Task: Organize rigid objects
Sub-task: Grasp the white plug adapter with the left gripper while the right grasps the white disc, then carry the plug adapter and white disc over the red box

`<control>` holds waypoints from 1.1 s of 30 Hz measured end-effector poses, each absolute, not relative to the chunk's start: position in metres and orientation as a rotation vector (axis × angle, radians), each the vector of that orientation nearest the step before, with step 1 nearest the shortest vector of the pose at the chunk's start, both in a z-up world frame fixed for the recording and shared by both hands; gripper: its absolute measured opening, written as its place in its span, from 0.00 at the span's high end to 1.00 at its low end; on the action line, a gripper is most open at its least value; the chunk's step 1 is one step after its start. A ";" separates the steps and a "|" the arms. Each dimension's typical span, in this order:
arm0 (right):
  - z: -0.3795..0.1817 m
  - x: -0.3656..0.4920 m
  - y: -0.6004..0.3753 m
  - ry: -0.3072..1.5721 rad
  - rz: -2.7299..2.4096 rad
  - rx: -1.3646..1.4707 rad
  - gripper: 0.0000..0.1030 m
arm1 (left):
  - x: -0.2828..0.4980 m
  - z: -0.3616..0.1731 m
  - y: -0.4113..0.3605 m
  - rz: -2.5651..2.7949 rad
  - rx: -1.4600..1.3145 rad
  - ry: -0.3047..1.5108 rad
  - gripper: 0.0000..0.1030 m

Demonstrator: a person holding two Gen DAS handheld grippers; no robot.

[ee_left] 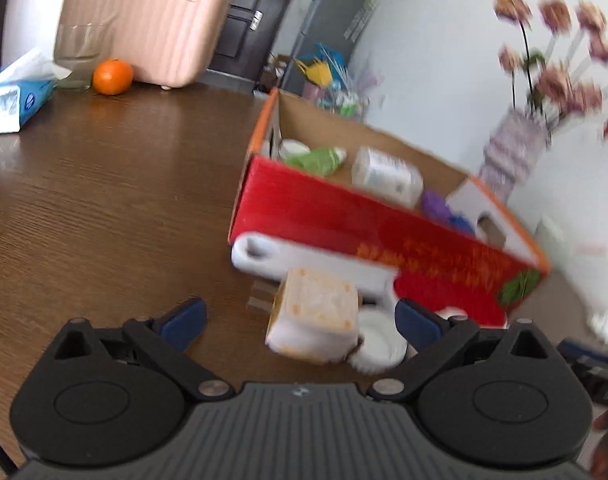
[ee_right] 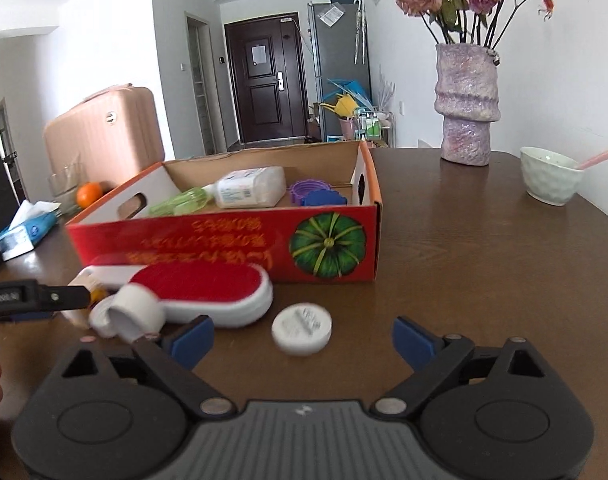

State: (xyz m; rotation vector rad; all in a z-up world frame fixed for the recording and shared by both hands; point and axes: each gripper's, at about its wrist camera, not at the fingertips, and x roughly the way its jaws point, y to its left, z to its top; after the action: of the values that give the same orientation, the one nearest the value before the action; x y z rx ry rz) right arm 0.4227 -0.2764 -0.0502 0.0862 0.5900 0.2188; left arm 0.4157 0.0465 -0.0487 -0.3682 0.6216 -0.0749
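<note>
The left gripper (ee_left: 300, 322) hangs over the brown table (ee_left: 104, 208) with its blue pads spread wide and nothing pressed between them. Just past the pads stands a white and orange block (ee_left: 316, 316), beside a white round lid (ee_left: 378, 344) and a white brush handle (ee_left: 288, 256) that lies along the red cardboard box (ee_left: 344, 220). Toward the table's far left corner sit an orange (ee_left: 113, 76), a glass (ee_left: 78, 56) and a tissue pack (ee_left: 14, 96).

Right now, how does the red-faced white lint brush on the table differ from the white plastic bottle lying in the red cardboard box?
The red-faced white lint brush lies on the brown table outside the red cardboard box; the white plastic bottle lies inside it. The brush is flat and oval with a red pad; the bottle is blocky with a printed label. Both are white-bodied and lie on their sides.
</note>
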 end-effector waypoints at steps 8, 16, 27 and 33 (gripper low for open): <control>-0.067 0.457 -0.276 0.636 0.244 0.143 0.20 | 0.420 -0.051 0.046 -0.089 -0.382 0.619 0.40; -0.067 0.458 -0.273 0.660 0.214 0.115 0.63 | 0.409 -0.049 0.047 -0.074 -0.369 0.603 0.41; -0.065 0.385 -0.271 0.661 0.262 0.094 0.63 | 0.325 -0.029 0.052 -0.077 -0.263 0.556 0.70; -0.061 0.340 -0.260 0.666 0.326 0.090 0.63 | 0.286 -0.030 0.042 -0.074 -0.214 0.586 0.72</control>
State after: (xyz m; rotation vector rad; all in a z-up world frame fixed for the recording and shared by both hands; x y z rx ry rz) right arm 0.3404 -0.2603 -0.0612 0.0905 0.6658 0.3260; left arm 0.2864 0.0416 -0.0295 -0.2141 0.5863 -0.0736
